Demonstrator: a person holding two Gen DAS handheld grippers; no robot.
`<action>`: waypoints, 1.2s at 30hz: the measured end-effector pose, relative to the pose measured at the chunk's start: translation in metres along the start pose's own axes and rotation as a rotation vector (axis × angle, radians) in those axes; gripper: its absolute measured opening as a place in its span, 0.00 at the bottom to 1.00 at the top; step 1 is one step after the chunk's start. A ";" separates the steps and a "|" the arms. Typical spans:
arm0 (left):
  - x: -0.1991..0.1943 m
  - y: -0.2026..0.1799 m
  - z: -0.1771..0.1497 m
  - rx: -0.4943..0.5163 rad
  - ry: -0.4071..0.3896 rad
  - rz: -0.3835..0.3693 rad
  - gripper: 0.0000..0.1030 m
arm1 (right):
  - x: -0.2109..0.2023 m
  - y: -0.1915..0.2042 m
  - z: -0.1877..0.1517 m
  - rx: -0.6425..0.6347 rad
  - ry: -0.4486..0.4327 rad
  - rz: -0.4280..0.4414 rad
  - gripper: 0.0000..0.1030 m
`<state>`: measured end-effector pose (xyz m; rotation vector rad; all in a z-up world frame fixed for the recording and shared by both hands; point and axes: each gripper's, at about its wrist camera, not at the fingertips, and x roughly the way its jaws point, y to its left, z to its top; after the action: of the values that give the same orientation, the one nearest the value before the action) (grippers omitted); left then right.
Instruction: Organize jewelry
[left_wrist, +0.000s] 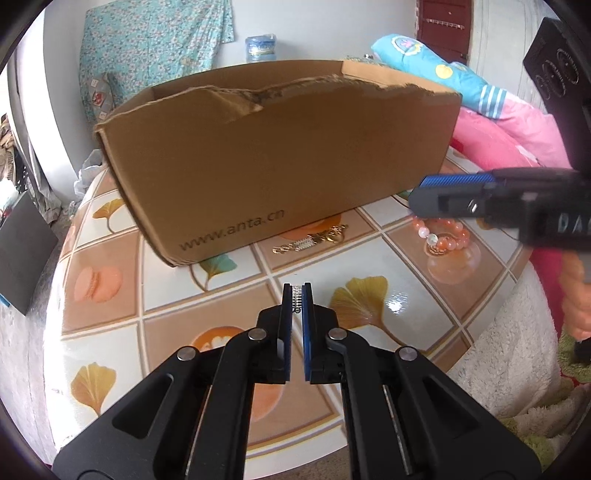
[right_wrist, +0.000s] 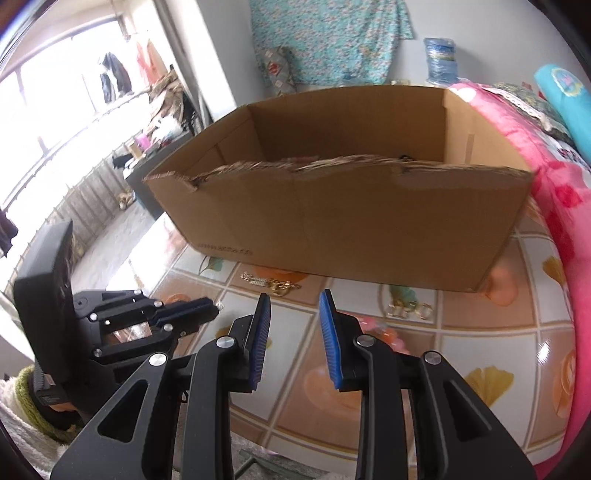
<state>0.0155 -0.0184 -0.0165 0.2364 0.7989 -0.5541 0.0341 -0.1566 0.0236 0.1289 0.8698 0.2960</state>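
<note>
A: Left wrist view. Left gripper (left_wrist: 296, 295): closed on a small silver jewelry piece (left_wrist: 295, 297), pinched at the tips. Cardboard box (left_wrist: 280, 155) is set straight ahead, long side across. Gold chain (left_wrist: 310, 240) is lying between.

B: Right wrist view. Right gripper (right_wrist: 293, 306): parted, nothing held. Pink bead bracelet (right_wrist: 384, 334) is found just beneath its right finger; box wall stands ahead.

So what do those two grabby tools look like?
Both are black. The left tool has two flat fingers lined with ridged blue pads, joined to angled black arms with round silver pins and slot-shaped cutouts. The right tool matches it, with the same blue pads; its side carries pale lettering. A green knitted cuff shows behind the left one.
</note>
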 end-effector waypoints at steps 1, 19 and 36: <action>-0.001 0.002 -0.001 -0.007 -0.003 0.001 0.04 | 0.005 0.003 0.001 -0.013 0.008 -0.005 0.31; 0.003 0.020 -0.004 -0.069 -0.010 -0.031 0.04 | 0.053 0.026 0.009 -0.135 0.083 -0.075 0.25; 0.005 0.025 -0.005 -0.075 -0.009 -0.038 0.04 | 0.062 0.029 0.014 -0.157 0.110 -0.079 0.11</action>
<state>0.0292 0.0025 -0.0234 0.1495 0.8154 -0.5596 0.0764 -0.1100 -0.0066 -0.0676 0.9542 0.2981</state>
